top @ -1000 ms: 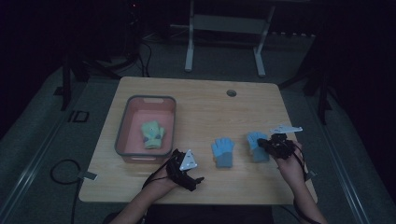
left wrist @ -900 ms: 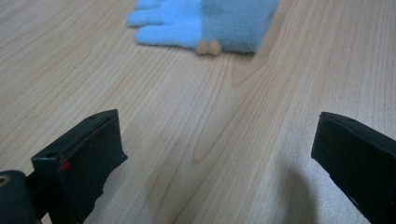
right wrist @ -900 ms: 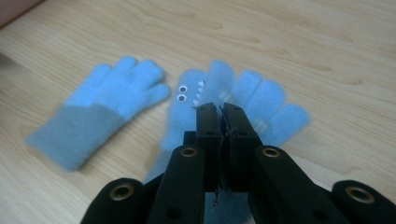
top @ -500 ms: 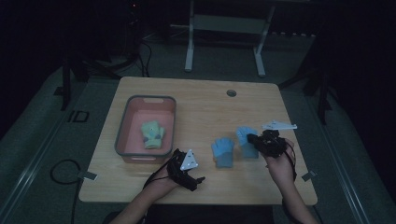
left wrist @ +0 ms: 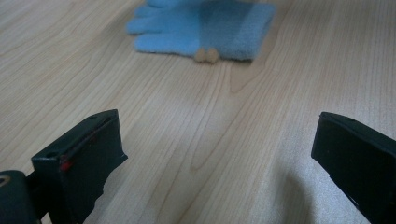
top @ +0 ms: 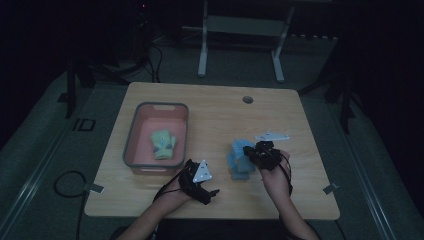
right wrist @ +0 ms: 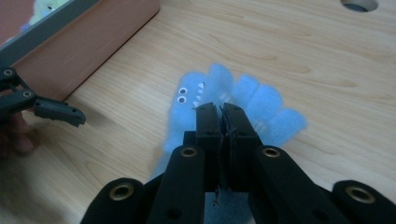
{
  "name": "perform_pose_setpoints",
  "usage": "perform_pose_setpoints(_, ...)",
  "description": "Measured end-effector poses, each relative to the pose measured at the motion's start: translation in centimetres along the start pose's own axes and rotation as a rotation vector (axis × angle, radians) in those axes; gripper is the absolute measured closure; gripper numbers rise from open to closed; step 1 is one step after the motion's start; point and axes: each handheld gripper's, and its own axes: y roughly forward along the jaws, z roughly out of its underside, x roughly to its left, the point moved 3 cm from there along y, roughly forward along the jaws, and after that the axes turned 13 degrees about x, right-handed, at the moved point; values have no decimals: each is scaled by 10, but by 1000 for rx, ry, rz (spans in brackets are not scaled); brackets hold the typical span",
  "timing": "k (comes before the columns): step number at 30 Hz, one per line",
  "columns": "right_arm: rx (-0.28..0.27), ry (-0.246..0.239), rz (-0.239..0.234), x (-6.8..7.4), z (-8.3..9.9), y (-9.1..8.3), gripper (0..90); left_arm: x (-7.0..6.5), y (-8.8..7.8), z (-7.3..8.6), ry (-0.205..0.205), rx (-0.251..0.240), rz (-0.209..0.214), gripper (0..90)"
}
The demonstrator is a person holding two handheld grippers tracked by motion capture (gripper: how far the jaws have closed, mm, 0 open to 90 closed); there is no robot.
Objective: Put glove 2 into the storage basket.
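Since the earlier frame, the right gripper (top: pixel 254 153) had carried a blue glove (top: pixel 239 148) leftward across the table (top: pixel 300 130), bringing it over a second blue glove (top: pixel 237 169). Nearest the right gripper's camera, the jaws were pressed together, pinching the carried glove, whose fingers (right wrist: pixel 261 100) fanned out just beyond the jaw tips; small white eyes and teeth showed on it. Beyond those jaws lay bare wood, then a pink bin (right wrist: pixel 88 46) at the far left. The left gripper (top: pixel 207 195) had not shifted; its jaws stood spread wide with only tabletop between them. Ahead of them, well apart, the second glove (left wrist: pixel 205 28) lay flat. Farther off, a pale green glove (top: pixel 163 144) rested inside the bin (top: pixel 131 145).
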Motion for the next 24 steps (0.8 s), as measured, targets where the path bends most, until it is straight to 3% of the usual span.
perform_pose_setpoints(4,31,-12,5,6,4,16,861,0,-1,0,4,1,-2,24)
perform_pose_setpoints(12,107,12,-9,1,14,43,857,1,-1,0,-3,-4,3,24)
perform_pose_setpoints(24,145,19,-26,-5,24,63,811,-1,0,0,6,1,12,24)
